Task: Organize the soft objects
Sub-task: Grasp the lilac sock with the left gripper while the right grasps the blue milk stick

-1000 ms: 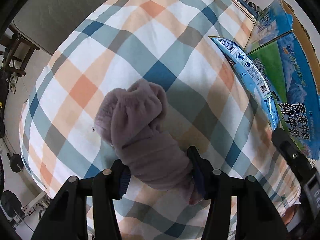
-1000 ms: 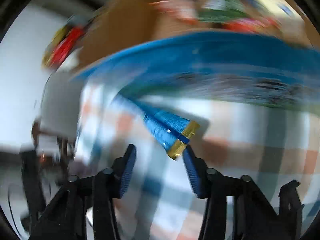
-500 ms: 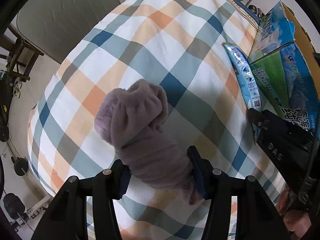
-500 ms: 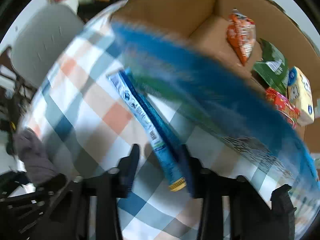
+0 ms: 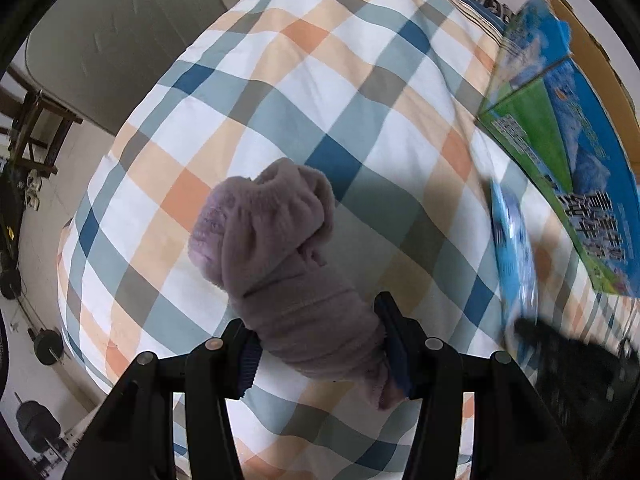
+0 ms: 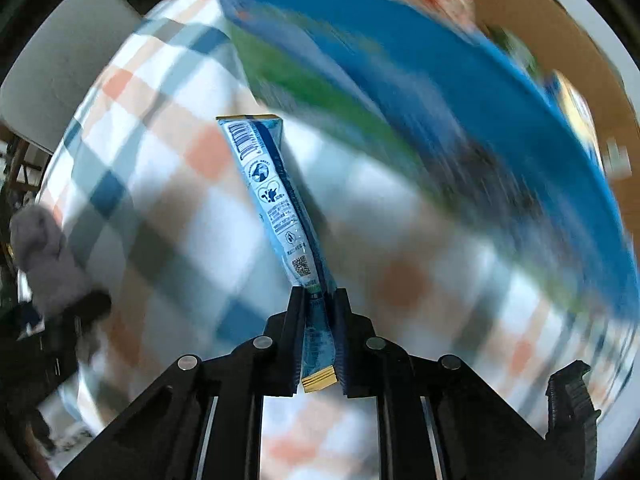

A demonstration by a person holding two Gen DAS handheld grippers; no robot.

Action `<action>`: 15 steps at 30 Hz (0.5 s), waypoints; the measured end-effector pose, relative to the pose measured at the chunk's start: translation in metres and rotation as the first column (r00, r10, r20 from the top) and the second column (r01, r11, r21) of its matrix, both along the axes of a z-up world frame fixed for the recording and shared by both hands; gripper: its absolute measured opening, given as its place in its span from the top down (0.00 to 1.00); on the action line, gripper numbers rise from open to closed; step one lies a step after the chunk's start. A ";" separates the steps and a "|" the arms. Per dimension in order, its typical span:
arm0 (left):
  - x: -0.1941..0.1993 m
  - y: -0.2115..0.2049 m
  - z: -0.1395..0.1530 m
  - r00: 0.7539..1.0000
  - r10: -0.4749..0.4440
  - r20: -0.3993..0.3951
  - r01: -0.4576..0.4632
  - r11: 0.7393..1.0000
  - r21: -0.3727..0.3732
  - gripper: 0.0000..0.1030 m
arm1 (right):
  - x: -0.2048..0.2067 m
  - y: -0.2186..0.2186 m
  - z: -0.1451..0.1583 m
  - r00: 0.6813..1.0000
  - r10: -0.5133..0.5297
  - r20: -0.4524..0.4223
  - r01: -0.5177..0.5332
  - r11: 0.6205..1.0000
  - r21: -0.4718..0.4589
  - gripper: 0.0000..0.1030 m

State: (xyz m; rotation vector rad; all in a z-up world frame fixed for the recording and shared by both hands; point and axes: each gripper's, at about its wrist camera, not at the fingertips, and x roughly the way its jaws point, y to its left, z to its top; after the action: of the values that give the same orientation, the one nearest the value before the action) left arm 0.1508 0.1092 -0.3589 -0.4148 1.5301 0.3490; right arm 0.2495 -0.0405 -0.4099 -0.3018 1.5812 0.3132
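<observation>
Left wrist view: checked blanket (image 5: 320, 92) in white, peach, grey and blue filling most of the frame, bulging over a bed. Grey padded chair back (image 5: 120, 36) beyond the blanket's upper left edge, with dark weights on the floor at far left. Cardboard box (image 5: 560, 128) printed in blue and green standing on the blanket at upper right, flap tilted outward, brown inside wall just visible behind. Rolled mauve fleece cloth (image 5: 280, 264) at centre, lifted clear of the blanket with its shadow cast to the right, loose cuffed end pointing away from the camera, narrow end trailing down past the right pad. Left gripper (image 5: 320, 344) pinching the roll across its lower part, both blue pads (image 5: 394, 344) pressed into the fleece. Long blue packet (image 5: 514, 264) blurred at right beside the box, with the dark blurred right gripper (image 5: 560, 356) at its lower end. Right wrist view: same blanket and box streaked by motion, snack bags inside the box only smeared colour. Blue packet (image 6: 280, 200) sharp at centre, printed with a barcode and a square code, running from between the jaws up toward the box's near wall. Right gripper (image 6: 319, 332) pressed together on the packet's gold-edged near end, jaws almost touching with only the flat packet between them. Mauve cloth (image 6: 44, 256) small at far left, near the dark left gripper (image 6: 52, 332).
</observation>
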 end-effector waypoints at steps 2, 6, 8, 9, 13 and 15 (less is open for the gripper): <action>0.000 -0.003 0.000 1.000 -0.018 -0.004 0.018 1.000 0.003 0.51 | -0.012 -0.018 -0.001 0.996 -0.049 -0.073 0.051 0.998 0.021 0.86; 0.005 -0.009 0.001 0.999 -0.045 -0.013 0.045 0.999 0.007 0.51 | -0.014 -0.040 0.003 0.980 -0.117 -0.161 0.130 0.989 0.074 0.79; 0.008 -0.014 0.003 0.997 -0.071 -0.019 0.072 0.997 0.020 0.51 | -0.010 -0.047 0.011 0.981 -0.136 -0.136 0.149 0.984 0.096 0.68; 0.011 -0.016 0.003 0.996 -0.087 -0.022 0.088 0.996 0.029 0.51 | -0.007 -0.051 0.011 0.982 -0.142 -0.128 0.155 0.983 0.095 0.65; 0.023 -0.029 0.000 0.988 -0.150 -0.047 0.153 0.986 0.064 0.51 | 0.007 -0.034 -0.007 0.982 -0.114 -0.150 0.127 0.989 0.080 0.64; 0.023 -0.032 0.000 0.982 -0.179 -0.059 0.184 0.979 0.088 0.51 | 0.009 -0.027 -0.022 0.980 -0.104 -0.171 0.119 0.990 0.080 0.64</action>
State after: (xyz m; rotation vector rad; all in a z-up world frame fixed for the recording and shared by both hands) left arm 0.1743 0.0772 -0.3584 -0.1921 1.5811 0.2885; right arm 0.2584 -0.0675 -0.4315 -0.1181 1.7361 0.3278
